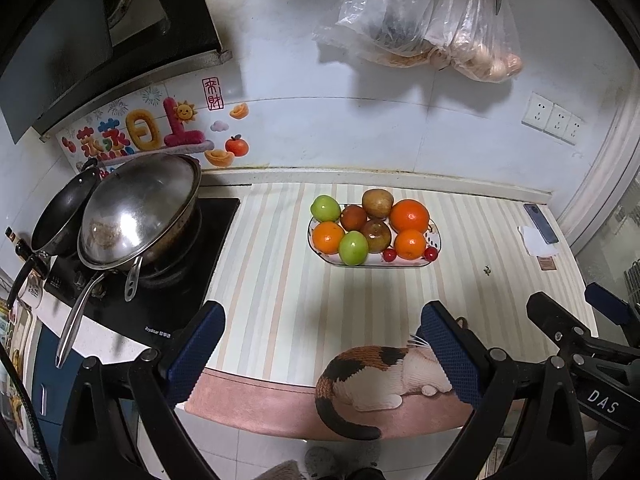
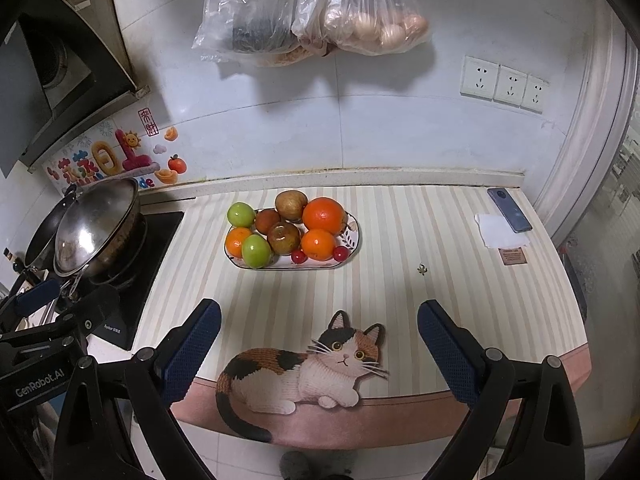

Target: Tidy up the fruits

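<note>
An oval white plate sits on the striped counter mat, heaped with fruit. I see oranges, green apples, brown fruits and small red cherries. My left gripper is open and empty, held well short of the plate near the counter's front edge. My right gripper is also open and empty, above the cat picture. The right gripper's body shows at the lower right of the left wrist view.
A stove with a lidded steel pan and a black wok stands left of the plate. A phone, white paper and a small card lie at the right. Plastic bags hang on the wall above.
</note>
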Demonstrator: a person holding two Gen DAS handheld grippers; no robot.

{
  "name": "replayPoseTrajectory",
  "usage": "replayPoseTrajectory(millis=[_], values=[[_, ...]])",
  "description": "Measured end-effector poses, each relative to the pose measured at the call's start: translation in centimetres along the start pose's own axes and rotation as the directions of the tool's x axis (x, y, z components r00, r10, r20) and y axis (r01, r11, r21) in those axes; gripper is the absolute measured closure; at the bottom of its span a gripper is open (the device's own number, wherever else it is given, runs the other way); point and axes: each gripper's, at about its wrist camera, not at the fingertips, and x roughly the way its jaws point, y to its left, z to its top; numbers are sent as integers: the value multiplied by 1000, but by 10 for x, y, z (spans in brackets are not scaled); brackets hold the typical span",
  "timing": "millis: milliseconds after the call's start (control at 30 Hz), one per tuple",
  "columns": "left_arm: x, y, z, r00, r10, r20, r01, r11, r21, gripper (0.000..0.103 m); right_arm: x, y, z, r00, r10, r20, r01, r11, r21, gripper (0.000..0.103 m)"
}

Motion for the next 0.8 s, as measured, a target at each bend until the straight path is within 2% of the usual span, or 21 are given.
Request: replayPoseTrajectory(millis=[800], values=[[-7, 5, -3, 999, 24, 22, -24, 999, -23, 0, -8, -5, -2, 1000, -9, 9, 9, 1000, 9, 0]])
